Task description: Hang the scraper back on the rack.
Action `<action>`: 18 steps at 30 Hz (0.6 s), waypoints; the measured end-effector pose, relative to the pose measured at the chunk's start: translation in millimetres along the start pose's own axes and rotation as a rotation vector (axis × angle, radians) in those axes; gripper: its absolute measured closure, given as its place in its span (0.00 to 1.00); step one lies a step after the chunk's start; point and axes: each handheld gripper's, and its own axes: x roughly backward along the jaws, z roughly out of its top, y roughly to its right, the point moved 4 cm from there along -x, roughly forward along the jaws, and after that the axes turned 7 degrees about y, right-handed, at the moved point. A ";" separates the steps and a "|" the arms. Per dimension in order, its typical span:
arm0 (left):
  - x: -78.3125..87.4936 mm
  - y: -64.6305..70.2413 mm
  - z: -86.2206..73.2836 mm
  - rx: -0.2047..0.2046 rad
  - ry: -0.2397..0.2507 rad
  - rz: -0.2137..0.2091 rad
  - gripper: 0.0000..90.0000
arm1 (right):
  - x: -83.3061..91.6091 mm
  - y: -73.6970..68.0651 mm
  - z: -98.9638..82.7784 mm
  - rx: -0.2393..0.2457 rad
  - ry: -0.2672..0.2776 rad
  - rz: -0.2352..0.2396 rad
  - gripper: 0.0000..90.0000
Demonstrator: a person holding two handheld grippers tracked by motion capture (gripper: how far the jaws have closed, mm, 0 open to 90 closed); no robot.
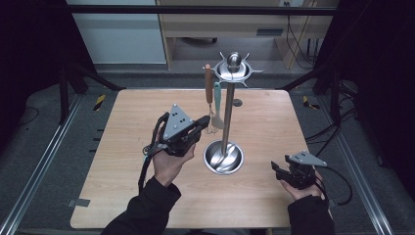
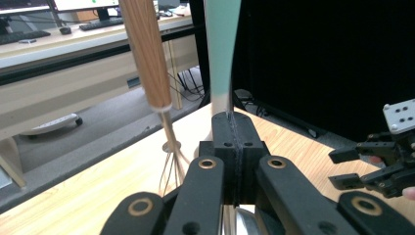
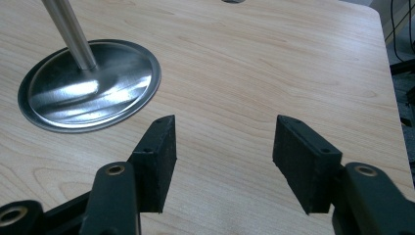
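hanging from the steel utensil stand (image 1: 227, 110) near the middle of the bench (image 1: 122, 161), toward its far edge: teal-handled utensil (image 1: 217, 105) beside a wooden-handled whisk (image 1: 209, 95). left gripper (image 1: 201, 123) raised at the stand's left, fingers (image 2: 222, 134) pressed together, clamped on the thin metal shank just below the teal handle (image 2: 221, 44). whisk touching nothing of the gripper, just beside it. right gripper (image 1: 275, 169) resting low near the bench's near right corner, well apart from the stand's round base (image 3: 90, 90), fingers (image 3: 159, 147) spread wide, nothing between them.
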 end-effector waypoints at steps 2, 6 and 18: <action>0.2 -2.6 -2.6 0.012 -0.007 -0.003 1.00 | 0.0 0.0 0.0 0.000 0.001 0.000 0.47; 1.3 -9.1 -10.7 0.024 -0.027 -0.001 1.00 | 0.3 -0.1 0.5 0.002 0.005 -0.001 0.47; 18.6 -45.1 -74.2 0.076 -0.155 0.033 0.97 | 3.9 -4.5 8.0 0.003 0.046 0.018 0.48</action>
